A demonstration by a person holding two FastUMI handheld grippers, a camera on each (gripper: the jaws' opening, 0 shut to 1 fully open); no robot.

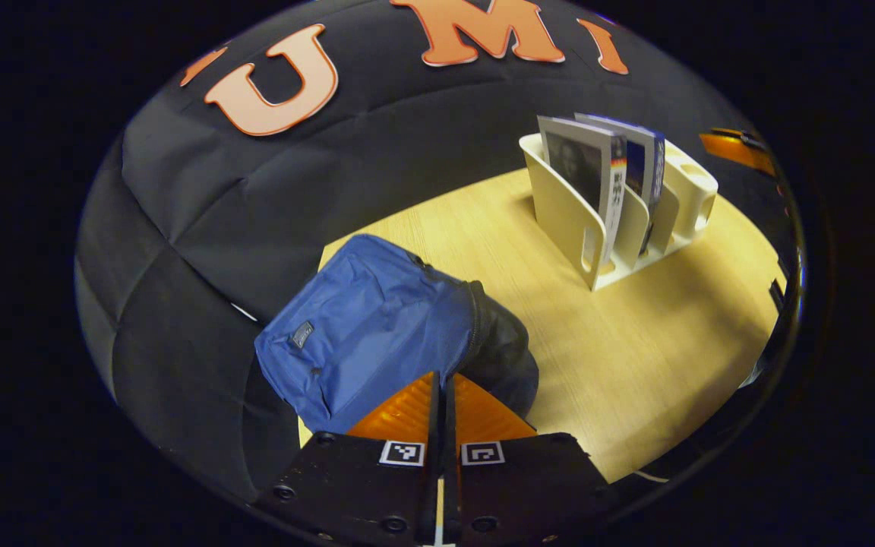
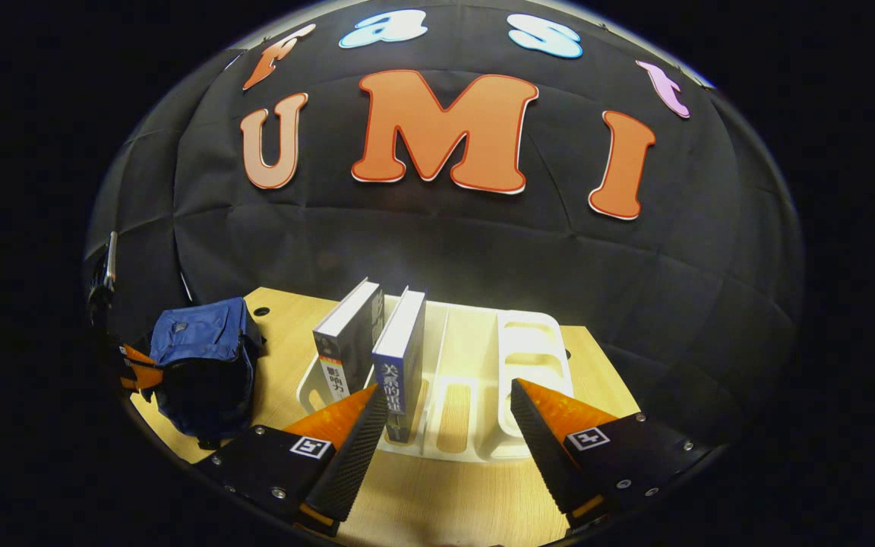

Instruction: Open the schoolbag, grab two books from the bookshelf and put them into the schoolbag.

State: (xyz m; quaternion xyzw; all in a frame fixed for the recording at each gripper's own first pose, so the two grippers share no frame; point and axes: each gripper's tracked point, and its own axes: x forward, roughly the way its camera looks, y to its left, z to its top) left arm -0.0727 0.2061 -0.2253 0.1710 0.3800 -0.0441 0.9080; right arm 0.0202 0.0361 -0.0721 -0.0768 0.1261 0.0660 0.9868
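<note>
While the left claw (image 1: 441, 380), fingers together, is held at the bag (image 1: 377, 327) on the worktop (image 1: 635, 342), the right claw (image 2: 445, 418) is spread before the books (image 2: 399, 357) in the shelf (image 2: 529, 357), likely for a grasp.

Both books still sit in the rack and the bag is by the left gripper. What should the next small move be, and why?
Probably ease the right gripper forward around the blue book: its jaws stand open just short of the rack, and the left gripper is shut at the schoolbag.
</note>
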